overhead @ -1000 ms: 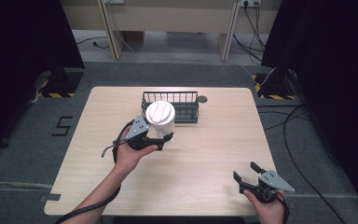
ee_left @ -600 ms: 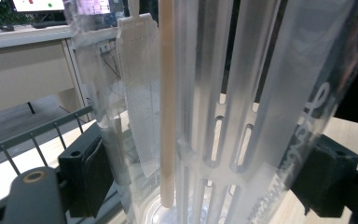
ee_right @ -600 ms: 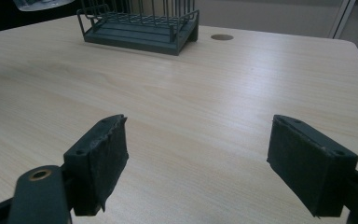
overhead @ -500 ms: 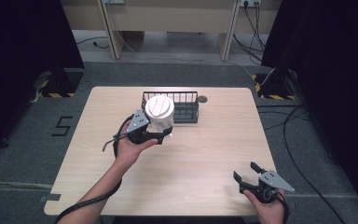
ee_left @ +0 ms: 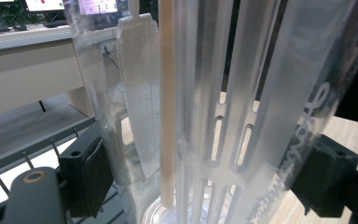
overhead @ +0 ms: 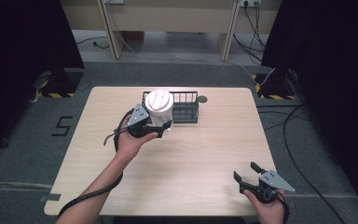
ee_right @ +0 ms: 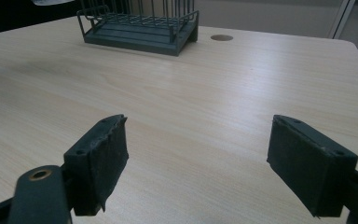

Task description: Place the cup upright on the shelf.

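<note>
One clear container (overhead: 159,108) clamped in left gripper (overhead: 154,127) | one wire rack (overhead: 186,112) far | right gripper (overhead: 250,175) wide open, empty, near right

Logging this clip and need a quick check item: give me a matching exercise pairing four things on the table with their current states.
Things:
1. left tool
2. right tool
3. clear ribbed plastic container with white lid
4. dark wire basket

States:
A. standing at the table's far edge
B. open above bare wood
C. clamped between black jaws
D. shut on something clear

Pairs: 1-D, 2-B, 3-C, 4-A
</note>
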